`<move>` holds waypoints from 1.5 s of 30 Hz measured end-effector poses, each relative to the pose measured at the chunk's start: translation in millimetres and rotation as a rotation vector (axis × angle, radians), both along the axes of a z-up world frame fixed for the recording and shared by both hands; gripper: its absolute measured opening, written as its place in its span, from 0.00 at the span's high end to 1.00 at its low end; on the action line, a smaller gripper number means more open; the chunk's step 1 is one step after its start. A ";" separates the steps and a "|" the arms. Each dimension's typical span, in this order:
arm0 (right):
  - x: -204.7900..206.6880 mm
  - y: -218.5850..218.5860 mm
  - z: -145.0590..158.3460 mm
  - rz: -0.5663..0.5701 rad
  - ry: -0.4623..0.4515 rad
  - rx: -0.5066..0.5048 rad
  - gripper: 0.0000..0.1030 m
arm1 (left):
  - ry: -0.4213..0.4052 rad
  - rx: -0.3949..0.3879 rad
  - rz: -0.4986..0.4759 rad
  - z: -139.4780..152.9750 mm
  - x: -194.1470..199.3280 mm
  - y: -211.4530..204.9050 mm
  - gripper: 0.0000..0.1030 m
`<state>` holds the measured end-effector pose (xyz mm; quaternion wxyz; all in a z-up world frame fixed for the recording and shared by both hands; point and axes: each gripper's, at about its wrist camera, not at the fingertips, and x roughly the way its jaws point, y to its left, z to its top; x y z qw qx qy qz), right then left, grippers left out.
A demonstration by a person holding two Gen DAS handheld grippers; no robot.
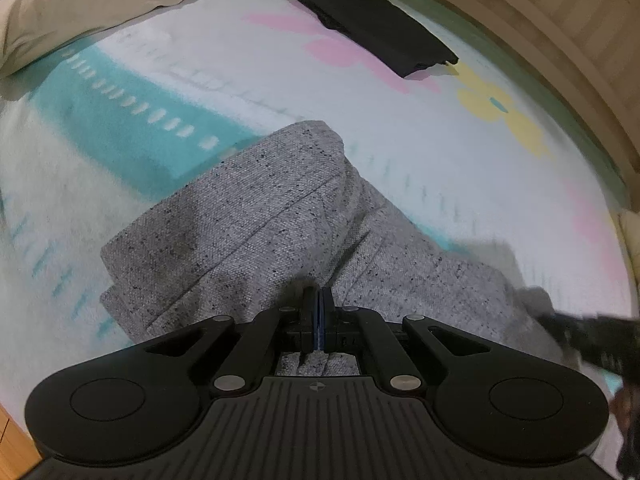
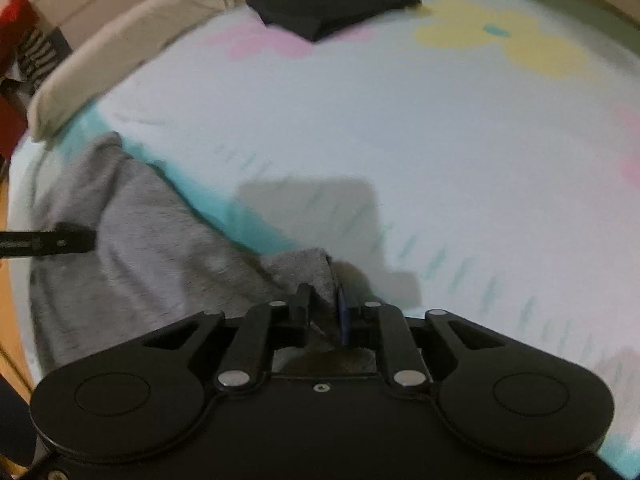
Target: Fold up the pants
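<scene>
Grey speckled pants (image 1: 256, 216) lie on a pastel patterned bed sheet (image 1: 440, 152), partly folded with layered edges. My left gripper (image 1: 318, 300) is shut over the pants' near part; whether cloth sits between its tips I cannot tell. My right gripper (image 2: 324, 300) is shut on a bunched corner of the grey pants (image 2: 160, 240) and holds it a little above the sheet (image 2: 400, 128). The left gripper's tip (image 2: 76, 238) shows at the left of the right wrist view, on the cloth. The right gripper (image 1: 592, 336) shows blurred at the right edge of the left wrist view.
A folded black garment (image 1: 376, 24) lies at the far side of the bed, also in the right wrist view (image 2: 328, 4). A beige pillow or duvet (image 1: 100, 4) lines the far left. A wooden bed frame (image 1: 560, 32) runs along the right.
</scene>
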<state>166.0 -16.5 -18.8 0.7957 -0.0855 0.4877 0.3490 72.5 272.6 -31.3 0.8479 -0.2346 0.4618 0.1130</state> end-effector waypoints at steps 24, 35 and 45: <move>-49.3 3.6 9.5 0.014 -0.179 -0.011 0.58 | -0.001 -0.001 0.014 -1.8 0.8 -1.0 0.97; -24.7 6.3 -0.9 0.028 -0.047 0.066 0.56 | -0.001 0.010 0.014 -2.2 1.5 -3.9 0.97; 30.9 -5.9 -24.2 -0.101 0.181 0.217 0.59 | -0.001 0.022 0.007 -3.0 2.5 -5.4 0.97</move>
